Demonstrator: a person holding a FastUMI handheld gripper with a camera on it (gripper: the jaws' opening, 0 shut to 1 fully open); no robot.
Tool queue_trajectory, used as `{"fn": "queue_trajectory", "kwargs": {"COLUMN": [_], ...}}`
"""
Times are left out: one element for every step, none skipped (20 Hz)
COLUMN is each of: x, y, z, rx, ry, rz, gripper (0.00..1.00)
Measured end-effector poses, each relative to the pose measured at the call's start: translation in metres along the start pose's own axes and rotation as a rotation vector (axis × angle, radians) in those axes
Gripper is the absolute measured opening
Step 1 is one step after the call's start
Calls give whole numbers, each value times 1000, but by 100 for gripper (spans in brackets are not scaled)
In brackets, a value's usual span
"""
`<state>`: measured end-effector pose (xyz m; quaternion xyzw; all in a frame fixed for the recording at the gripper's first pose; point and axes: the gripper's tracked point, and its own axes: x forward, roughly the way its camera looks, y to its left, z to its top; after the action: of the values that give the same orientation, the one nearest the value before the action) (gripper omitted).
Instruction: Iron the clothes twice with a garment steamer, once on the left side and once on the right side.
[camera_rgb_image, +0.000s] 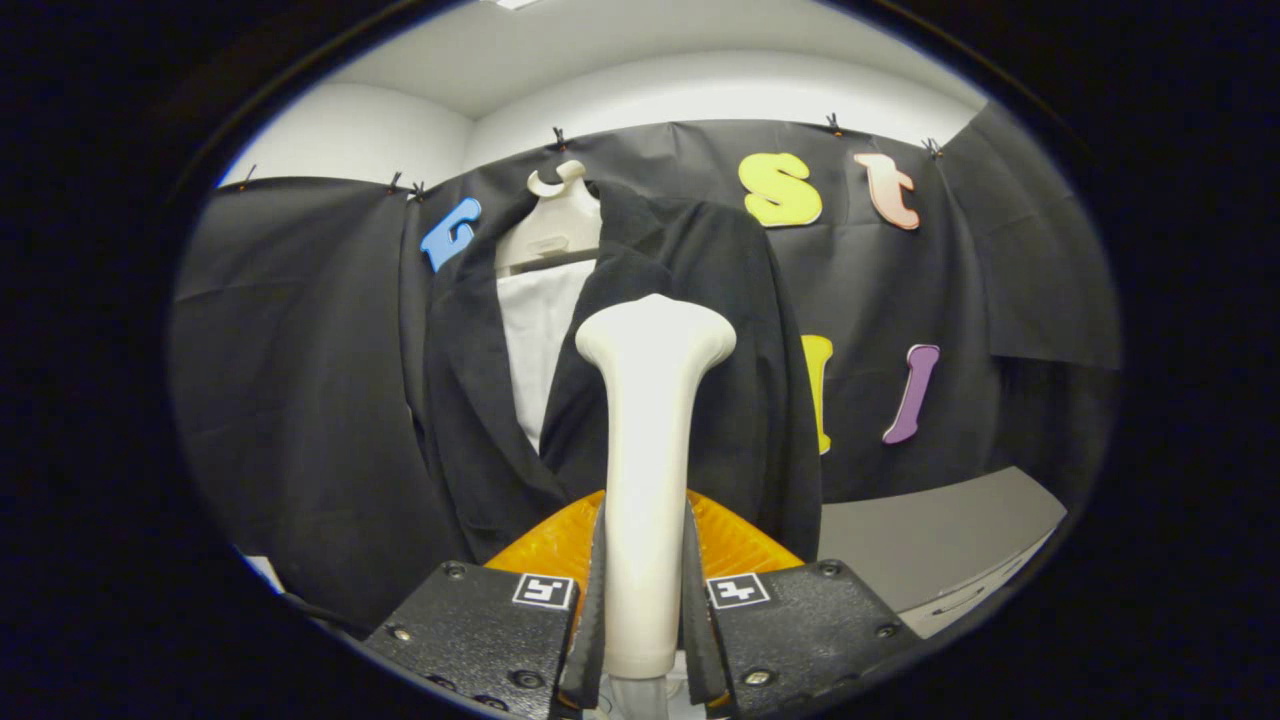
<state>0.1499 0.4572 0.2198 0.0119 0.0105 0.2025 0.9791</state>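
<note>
My gripper (645, 600) is shut on the white handle of the garment steamer (650, 440), both fingers pressing its sides. The steamer stands upright between the fingers, its wide head up against the right half of a black jacket (700, 330). The jacket hangs on a white hanger (555, 225) with a white shirt (535, 330) showing in its open front. The steamer's orange base (735, 545) spreads out just beyond the fingers.
A grey table (940, 545) lies to the right of the jacket, below the black booth wall. A dark cable runs near the lower left, beside the left finger block.
</note>
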Motion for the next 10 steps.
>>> {"fn": "queue_trajectory", "kwargs": {"x": [0, 0, -1, -1, -2, -2, -3, -2, -2, -1], "y": [0, -1, -1, -1, -2, -2, -3, -3, -3, -3], "z": [-5, -11, -18, -23, -30, -38, -44, -51, -58, -67], "rx": [-3, -5, -6, -8, -11, -14, -18, -20, -24, -30], "ry": [11, 21, 31, 41, 51, 63, 74, 86, 97, 110], "rz": [-1, -2, -3, -3, -4, -5, -5, -2, -1, -3], "gripper": [35, 35, 35, 35, 35, 35, 35, 35, 35, 35]}}
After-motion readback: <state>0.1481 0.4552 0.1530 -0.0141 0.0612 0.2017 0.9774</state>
